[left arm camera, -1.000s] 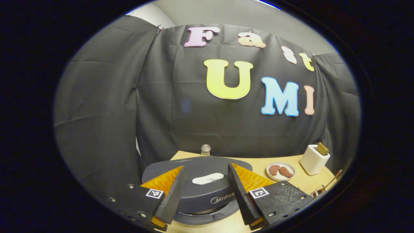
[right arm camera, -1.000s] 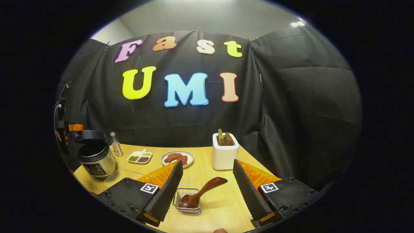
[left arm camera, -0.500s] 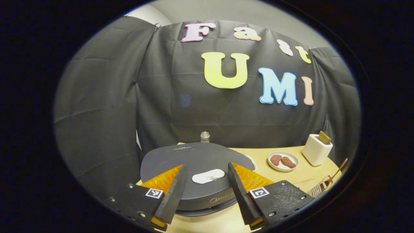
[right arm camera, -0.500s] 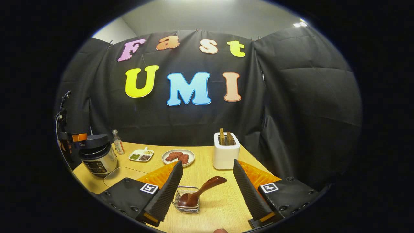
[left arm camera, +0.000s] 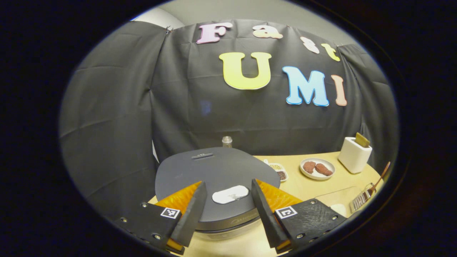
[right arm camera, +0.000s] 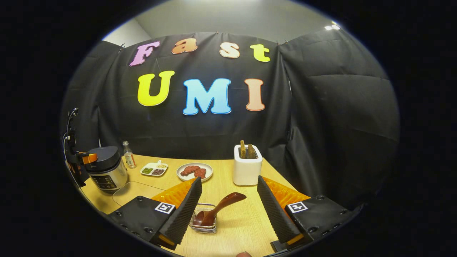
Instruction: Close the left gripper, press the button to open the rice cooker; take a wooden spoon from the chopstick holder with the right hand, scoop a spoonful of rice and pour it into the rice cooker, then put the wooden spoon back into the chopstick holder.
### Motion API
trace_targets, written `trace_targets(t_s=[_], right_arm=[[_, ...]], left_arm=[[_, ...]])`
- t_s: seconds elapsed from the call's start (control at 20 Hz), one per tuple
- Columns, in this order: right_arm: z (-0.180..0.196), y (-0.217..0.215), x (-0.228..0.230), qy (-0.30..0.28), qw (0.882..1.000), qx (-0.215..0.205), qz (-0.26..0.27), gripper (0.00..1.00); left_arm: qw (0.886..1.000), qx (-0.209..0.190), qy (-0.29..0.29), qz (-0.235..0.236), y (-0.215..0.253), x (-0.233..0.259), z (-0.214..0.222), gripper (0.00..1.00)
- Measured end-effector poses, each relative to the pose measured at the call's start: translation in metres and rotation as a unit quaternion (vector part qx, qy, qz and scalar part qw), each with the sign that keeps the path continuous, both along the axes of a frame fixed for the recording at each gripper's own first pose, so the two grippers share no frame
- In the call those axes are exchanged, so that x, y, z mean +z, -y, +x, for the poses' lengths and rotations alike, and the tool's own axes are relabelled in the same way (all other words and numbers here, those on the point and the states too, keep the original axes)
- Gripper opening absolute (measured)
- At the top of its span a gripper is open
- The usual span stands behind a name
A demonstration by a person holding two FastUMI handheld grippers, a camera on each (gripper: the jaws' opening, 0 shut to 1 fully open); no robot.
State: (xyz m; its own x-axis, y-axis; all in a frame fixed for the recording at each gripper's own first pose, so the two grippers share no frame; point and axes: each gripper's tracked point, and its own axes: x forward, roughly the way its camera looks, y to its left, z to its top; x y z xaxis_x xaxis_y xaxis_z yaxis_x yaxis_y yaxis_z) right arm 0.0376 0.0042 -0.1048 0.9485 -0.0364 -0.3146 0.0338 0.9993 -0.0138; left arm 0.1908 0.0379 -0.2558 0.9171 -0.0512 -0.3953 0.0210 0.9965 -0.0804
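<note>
The rice cooker [left arm camera: 214, 167] has its dark grey lid down, with a white button [left arm camera: 230, 194] near the front edge. My left gripper [left arm camera: 228, 182] hovers open over the lid, one finger on each side of the button. In the right gripper view the cooker [right arm camera: 106, 171] stands at the far left with the left gripper [right arm camera: 81, 160] beside its lid. My right gripper [right arm camera: 228, 179] is open above the table. Below it, a wooden spoon [right arm camera: 218, 207] leans in the wire chopstick holder [right arm camera: 203, 225], bowl down and untouched.
On the wooden table [right arm camera: 235, 221] stand a white toaster [right arm camera: 246, 167] with bread, a plate of meat [right arm camera: 194, 171], a divided dish of beans [right arm camera: 154, 170], a small bottle [right arm camera: 127, 159] and a clear shallow container [right arm camera: 134, 189] in front of the cooker.
The left gripper view now looks more steeply down on the cooker lid, with more of its top showing. Both grippers stay open. The right gripper has barely shifted.
</note>
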Motion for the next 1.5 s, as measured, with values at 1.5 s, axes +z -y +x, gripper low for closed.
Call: trace_targets(t_s=[1.5], right_arm=[[-0.013,0.042,0.054,0.066,0.997,0.035,0.031,0.98]], left_arm=[[0.990,-0.021,0.140,-0.013,0.086,0.186,-0.069,0.82]])
